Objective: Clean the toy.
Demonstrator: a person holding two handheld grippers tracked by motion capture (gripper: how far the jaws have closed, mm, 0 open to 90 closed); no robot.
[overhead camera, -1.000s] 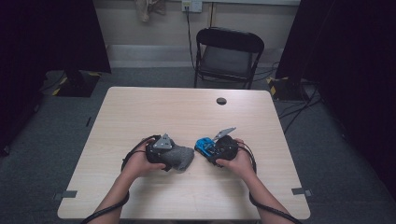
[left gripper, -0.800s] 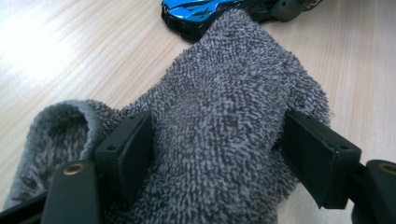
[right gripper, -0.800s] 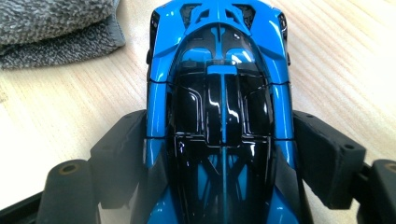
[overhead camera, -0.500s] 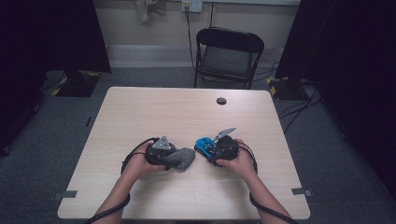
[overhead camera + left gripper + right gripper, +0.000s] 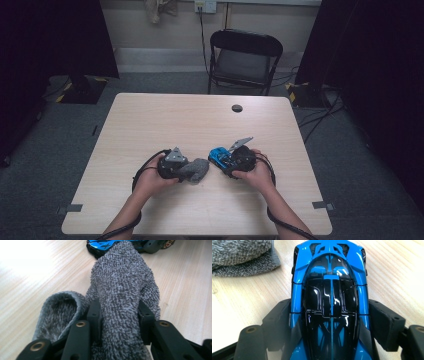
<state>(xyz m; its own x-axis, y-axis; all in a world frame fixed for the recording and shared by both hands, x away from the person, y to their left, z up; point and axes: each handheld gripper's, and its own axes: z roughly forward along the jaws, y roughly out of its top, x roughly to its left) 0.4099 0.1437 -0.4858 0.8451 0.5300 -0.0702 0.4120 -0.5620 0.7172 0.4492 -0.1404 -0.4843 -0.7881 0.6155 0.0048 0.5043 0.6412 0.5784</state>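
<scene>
- Left hand [image 5: 150, 177] near the desk's [image 5: 150, 120] near edge, left of middle, holds the left gripper [image 5: 186, 170], which points right.
- Left gripper [image 5: 119, 315] jaws have just been closing and now pinch a grey sock [image 5: 122, 290] from both sides; pads press into the fabric.
- Sock [image 5: 196, 170] lies on the desk just ahead of that gripper, bunched; a folded flap curls up beside the jaws in the left gripper view.
- Right hand [image 5: 257, 172] near the near edge, right of middle, holds the right gripper [image 5: 231, 161], which points left toward the sock.
- Right gripper [image 5: 332, 322] jaws stand wide, clamped on the flanks of a blue car [image 5: 329, 290]; pads sit against both sides of the body.
- Car [image 5: 219, 155] is blue with a black roof, sits on the desk, nose toward the sock.
- Sock [image 5: 242, 255] and car are close, a narrow strip of desk between them; touching or not, cannot tell.
- Grey plate on each gripper; cables trail back along the forearms.
- Small dark disc [image 5: 237, 108] near the far edge, right of middle, well apart from the hands.
- Black folding chair [image 5: 245, 57] stands beyond the far edge.
</scene>
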